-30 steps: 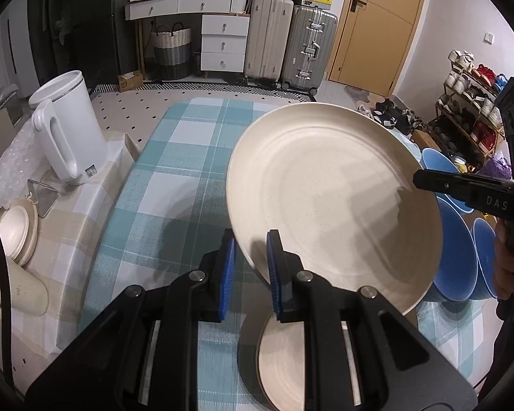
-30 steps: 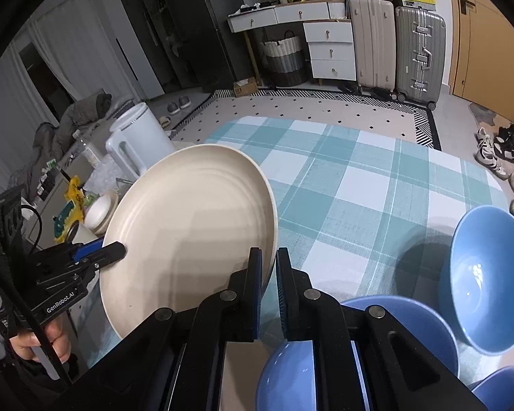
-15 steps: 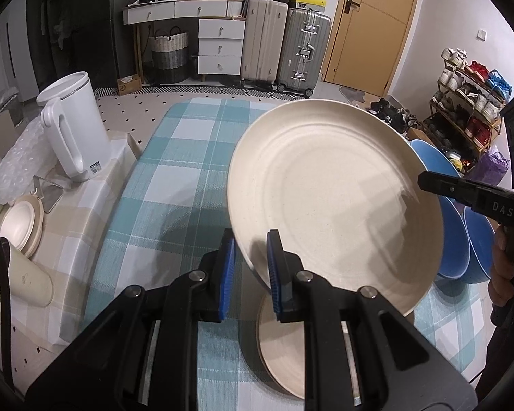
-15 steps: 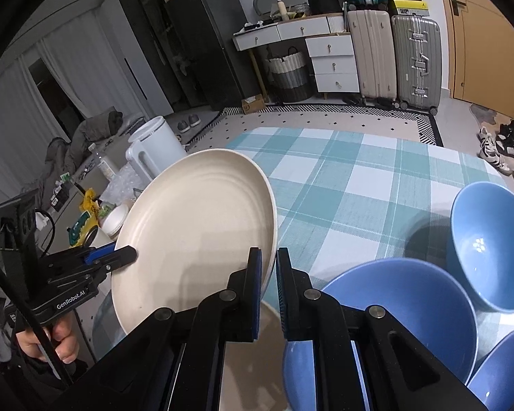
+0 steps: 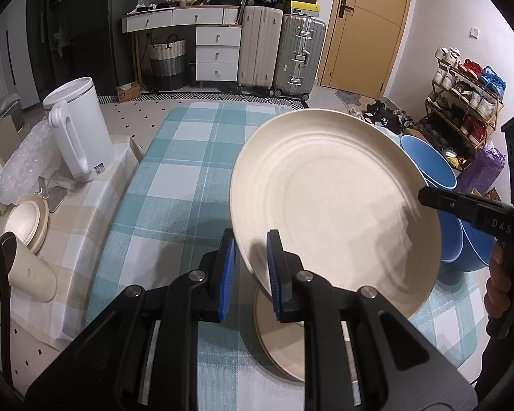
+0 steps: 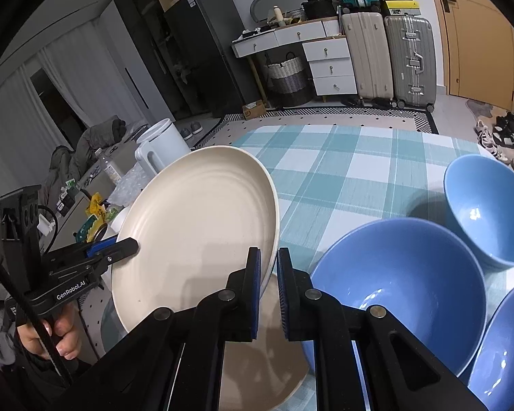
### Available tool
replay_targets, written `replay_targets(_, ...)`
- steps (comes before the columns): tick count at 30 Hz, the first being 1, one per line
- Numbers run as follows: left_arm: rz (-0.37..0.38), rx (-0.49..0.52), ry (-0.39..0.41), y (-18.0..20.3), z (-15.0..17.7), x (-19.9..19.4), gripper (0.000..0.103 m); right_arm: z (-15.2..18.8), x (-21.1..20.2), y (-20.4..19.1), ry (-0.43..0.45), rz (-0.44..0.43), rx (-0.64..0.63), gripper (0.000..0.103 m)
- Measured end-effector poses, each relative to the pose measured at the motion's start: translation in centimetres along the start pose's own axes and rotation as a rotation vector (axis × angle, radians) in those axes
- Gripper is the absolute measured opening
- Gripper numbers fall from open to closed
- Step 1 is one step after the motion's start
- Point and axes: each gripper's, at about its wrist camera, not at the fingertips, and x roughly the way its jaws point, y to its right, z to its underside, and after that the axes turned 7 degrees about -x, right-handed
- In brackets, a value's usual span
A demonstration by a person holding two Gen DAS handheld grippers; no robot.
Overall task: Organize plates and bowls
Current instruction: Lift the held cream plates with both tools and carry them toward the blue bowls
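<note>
A large cream plate (image 5: pixel 335 202) hangs tilted above the checked tablecloth, also seen in the right wrist view (image 6: pixel 195 229). My left gripper (image 5: pixel 252 267) is shut on its near-left rim. My right gripper (image 6: pixel 267 279) is shut on the opposite rim; it shows as a black arm in the left wrist view (image 5: pixel 462 205). A smaller cream plate (image 5: pixel 281 335) lies on the table right under the held plate. Three blue bowls (image 6: pixel 404 284) stand on the right side of the table.
A white kettle (image 5: pixel 78 130), a cream cup (image 5: pixel 31 274) and small cream dishes (image 5: pixel 25 215) stand on the side table at left. The checked tablecloth (image 5: pixel 188 157) stretches beyond. Suitcases, drawers and a shoe rack stand farther back.
Both grippers have risen with the large plate between them, and the small plate under it has come further into view. The blue bowls have not moved.
</note>
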Motion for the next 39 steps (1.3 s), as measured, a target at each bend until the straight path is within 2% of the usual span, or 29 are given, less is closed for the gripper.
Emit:
replay_targets(7, 0.005, 0.003, 0.009, -0.3, 1.0, -0.8, 0.015, 1.5, -0.5, -0.7, 0.018, -0.019, 0.018, 0.011)
replay_targets(22, 0.015, 0.027, 0.000, -0.2, 3.5, -1.2, 0.015, 4.8, -2.0, -1.9, 0.019, 0.001, 0.034, 0.011)
replay_targets(39, 0.017, 0.073, -0.043, -0.2, 7.0, 1.1, 0.015, 8.3, -2.6, -2.4, 0.015, 0.031, 0.073, 0.012)
